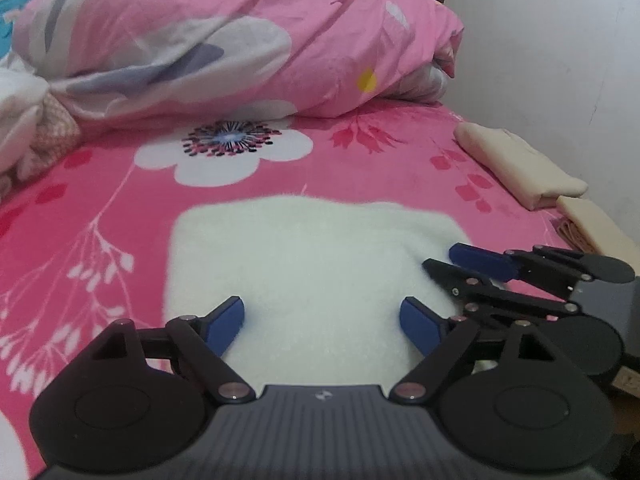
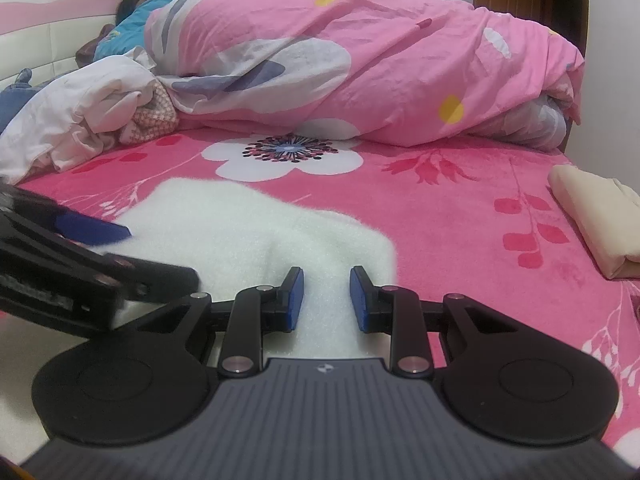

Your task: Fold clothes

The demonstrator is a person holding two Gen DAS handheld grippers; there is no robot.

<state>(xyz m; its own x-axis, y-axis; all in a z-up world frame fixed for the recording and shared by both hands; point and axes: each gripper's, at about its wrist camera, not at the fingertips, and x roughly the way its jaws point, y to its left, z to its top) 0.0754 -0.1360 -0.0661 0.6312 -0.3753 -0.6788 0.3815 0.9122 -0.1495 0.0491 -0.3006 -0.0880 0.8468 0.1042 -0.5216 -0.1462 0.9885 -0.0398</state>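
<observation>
A white fluffy garment (image 1: 304, 256) lies flat on the pink flowered bed sheet (image 1: 100, 200), its near part under both grippers. My left gripper (image 1: 322, 316) hovers over its near edge with jaws wide open and nothing pinched between the blue pads (image 1: 226, 326). My right gripper (image 2: 327, 300) has its jaws narrow, and a raised ridge of the white garment (image 2: 240, 216) fills the gap between its pads (image 2: 294, 300). In the left wrist view the right gripper (image 1: 440, 257) rests on the garment's right edge. In the right wrist view the left gripper (image 2: 160, 256) is blurred at the left.
A rolled pink duvet (image 2: 360, 60) lies across the far side of the bed. Folded cream clothes (image 1: 520, 164) are stacked along the right edge by the wall. A heap of white and pink laundry (image 2: 80, 120) sits at the left. A person (image 2: 132, 20) lies by the headboard.
</observation>
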